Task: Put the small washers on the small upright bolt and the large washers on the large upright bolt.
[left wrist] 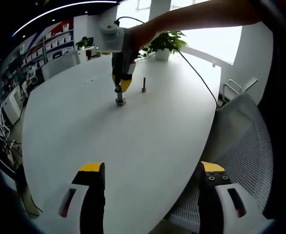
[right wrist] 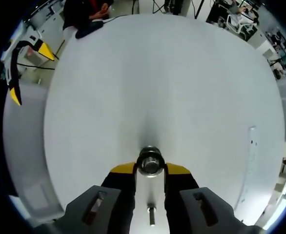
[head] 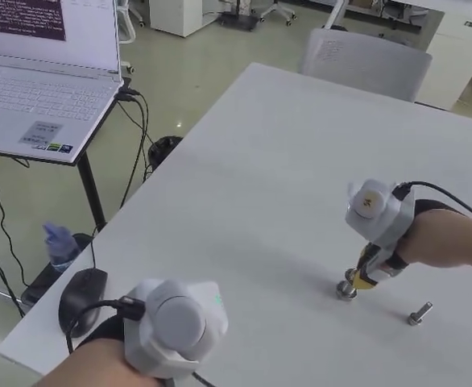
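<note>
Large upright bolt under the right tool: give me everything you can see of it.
The large upright silver metal bolt stands on the white table, shank up, shiny, wider at its base; whether that is its head or washers stacked there is unclear. The right tool hangs directly over it, yellow-tipped jaws flanking its top; contact cannot be told. The small upright bolt stands apart beside it.
</note>
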